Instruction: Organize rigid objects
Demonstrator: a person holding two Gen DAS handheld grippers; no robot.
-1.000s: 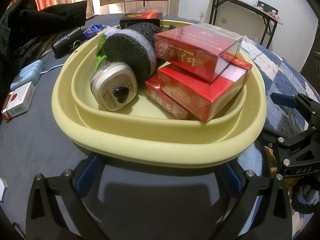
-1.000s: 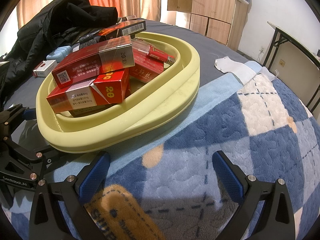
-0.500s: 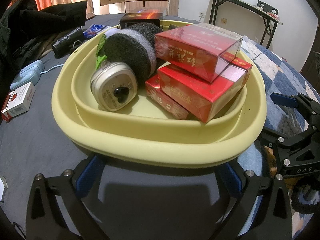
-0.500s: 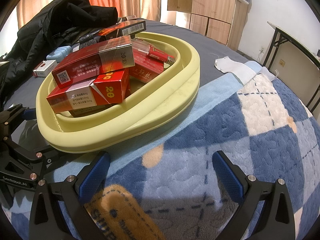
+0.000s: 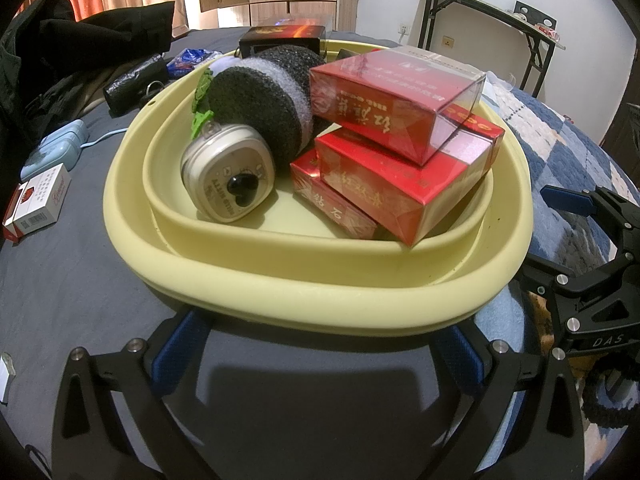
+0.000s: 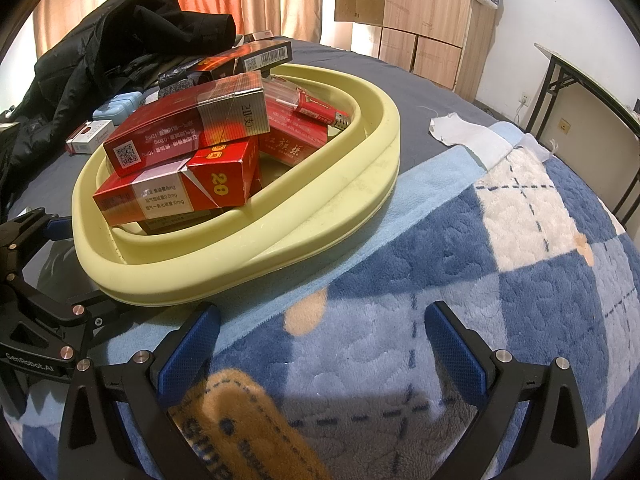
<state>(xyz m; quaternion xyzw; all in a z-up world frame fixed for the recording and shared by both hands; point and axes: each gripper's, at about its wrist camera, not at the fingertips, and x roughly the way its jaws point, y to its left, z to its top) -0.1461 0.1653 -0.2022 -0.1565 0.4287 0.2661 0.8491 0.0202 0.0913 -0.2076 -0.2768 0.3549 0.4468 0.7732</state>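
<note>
**Mia:** What is closest to us?

**Ben:** The left gripper (image 5: pixel 320 352) with its blue pads. Its two fingers are wide apart and hold nothing. It sits low, just in front of the pale yellow plastic basin (image 5: pixel 312 300).

**Mia:** And the other one?

**Ben:** The right gripper (image 6: pixel 320 344) is spread wide too, and empty. It hangs over the fluffy blue and white checked blanket (image 6: pixel 500 280), near the basin's edge.

**Mia:** What is in the basin?

**Ben:** A round silver tin with a black heart on it (image 5: pixel 230 178) lies on its side at the front. Next to it are three red cigarette boxes (image 5: pixel 400 184), stacked one on another, and the top one is shiny. Behind the tin leans a black and white round sponge (image 5: pixel 260 108). A red lighter (image 6: pixel 320 108) lies on a box further back.

**Mia:** And past the basin?

**Ben:** A white cigarette pack (image 5: pixel 38 204) and a light blue case (image 5: pixel 56 152) lie on the grey sheet (image 5: pixel 60 280). Further off is a black jacket (image 6: pixel 100 52).
</note>
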